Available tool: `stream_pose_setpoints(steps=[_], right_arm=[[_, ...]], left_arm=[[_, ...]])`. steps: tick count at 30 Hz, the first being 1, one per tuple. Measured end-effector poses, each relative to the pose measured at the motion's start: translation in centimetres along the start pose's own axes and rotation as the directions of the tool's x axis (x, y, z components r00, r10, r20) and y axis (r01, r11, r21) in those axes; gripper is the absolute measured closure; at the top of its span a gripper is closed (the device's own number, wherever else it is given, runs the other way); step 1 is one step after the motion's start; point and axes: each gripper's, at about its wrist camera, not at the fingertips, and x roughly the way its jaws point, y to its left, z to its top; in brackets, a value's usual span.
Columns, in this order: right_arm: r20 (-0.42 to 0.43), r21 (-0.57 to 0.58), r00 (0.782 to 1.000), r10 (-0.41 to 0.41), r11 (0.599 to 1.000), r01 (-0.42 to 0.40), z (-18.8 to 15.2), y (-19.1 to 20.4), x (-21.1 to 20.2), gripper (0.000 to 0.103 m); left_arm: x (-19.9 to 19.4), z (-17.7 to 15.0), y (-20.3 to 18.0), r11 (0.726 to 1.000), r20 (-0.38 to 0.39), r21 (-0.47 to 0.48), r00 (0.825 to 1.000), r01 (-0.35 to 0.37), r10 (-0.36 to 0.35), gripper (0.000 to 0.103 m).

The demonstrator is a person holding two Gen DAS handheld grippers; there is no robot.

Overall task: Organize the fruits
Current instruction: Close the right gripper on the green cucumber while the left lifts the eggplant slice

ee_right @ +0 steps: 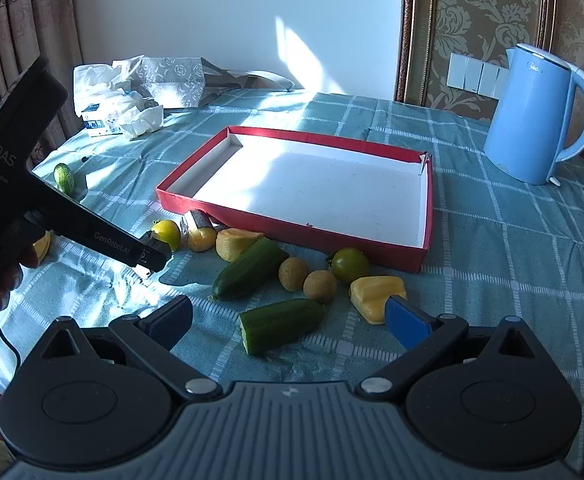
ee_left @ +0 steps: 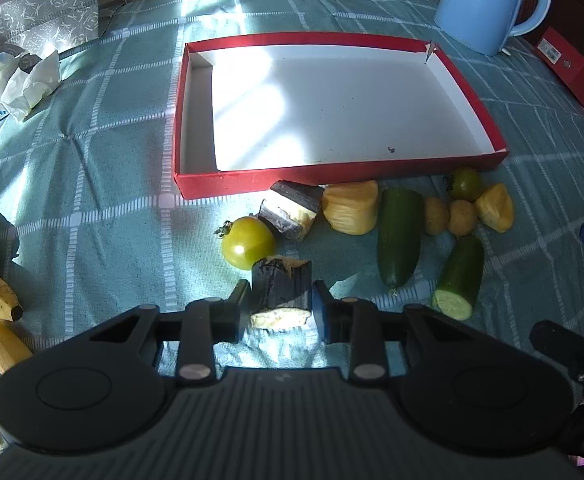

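Our left gripper (ee_left: 281,309) clamps dark cane chunk (ee_left: 281,288) on cloth (ee_left: 92,184), near red tray (ee_left: 332,178); our right gripper (ee_right: 288,318) wide open, empty, over cut cucumber (ee_right: 280,322)

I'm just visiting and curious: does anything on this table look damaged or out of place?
Yes. The red box has a torn far right corner, its flap sticking up. It holds nothing, while cut fruit pieces lie scattered on the tablecloth before it. The left tool brackets a dark-skinned chunk.
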Motion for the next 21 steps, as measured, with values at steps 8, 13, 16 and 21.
stream_pose_setpoints(steps=[8, 13, 16, 21], right_arm=[[-0.096, 0.002, 0.995, 0.039, 0.999, -0.039, -0.3, 0.5, 4.0, 0.031], [-0.112, -0.006, 0.993, 0.024, 1.0, -0.025, -0.5, 0.8, 5.7, 0.031], [-0.13, -0.012, 0.991, 0.022, 1.0, -0.024, -0.4, 0.8, 6.5, 0.031], [-0.145, -0.004, 0.989, 0.009, 1.0, -0.01, -0.1, 0.4, 7.8, 0.031]], left_arm=[[-2.1, 0.3, 0.3, 1.0, 0.036, 0.001, 0.999, -0.016, 0.016, 0.074], [-2.7, 0.3, 0.5, 1.0, 0.049, 0.012, 0.998, -0.027, 0.026, 0.074], [-2.9, 0.3, 0.7, 0.999, 0.053, 0.016, 0.998, -0.032, 0.031, 0.074], [-3.3, 0.3, 0.8, 0.999, 0.061, 0.028, 0.998, -0.036, 0.034, 0.074]])
